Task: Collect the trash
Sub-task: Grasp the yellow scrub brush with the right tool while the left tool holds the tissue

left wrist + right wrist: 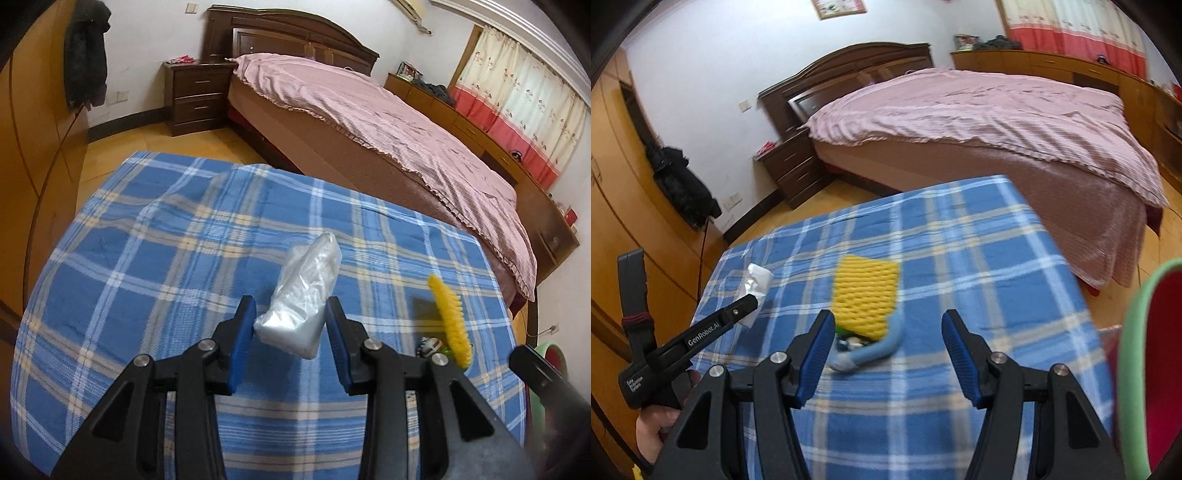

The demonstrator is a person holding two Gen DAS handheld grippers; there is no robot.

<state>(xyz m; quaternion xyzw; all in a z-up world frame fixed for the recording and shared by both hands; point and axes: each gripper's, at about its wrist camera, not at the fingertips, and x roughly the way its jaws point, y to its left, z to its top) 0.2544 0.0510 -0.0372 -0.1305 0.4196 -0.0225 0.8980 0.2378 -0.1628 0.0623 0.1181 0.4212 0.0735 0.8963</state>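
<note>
A crumpled clear plastic bag point(304, 291) stands on the blue plaid tablecloth point(147, 258). My left gripper point(291, 314) has its blue fingers on either side of the bag's lower end, touching or nearly touching it. The bag also shows in the right wrist view point(757, 286), beside the left gripper's black body point(701, 332). A yellow foam net point(864, 295) lies mid-table over a blue curved strip point(875, 350) and small colourful scraps point(849, 341). My right gripper point(886, 336) is open and empty just above them. The yellow net also shows in the left wrist view point(450, 317).
A red bin with a green rim point(1134, 369) stands at the table's right side. A bed with a pink cover point(388, 122) lies beyond the table. A dark nightstand point(195, 96) and wooden wardrobes point(33, 147) are at the left.
</note>
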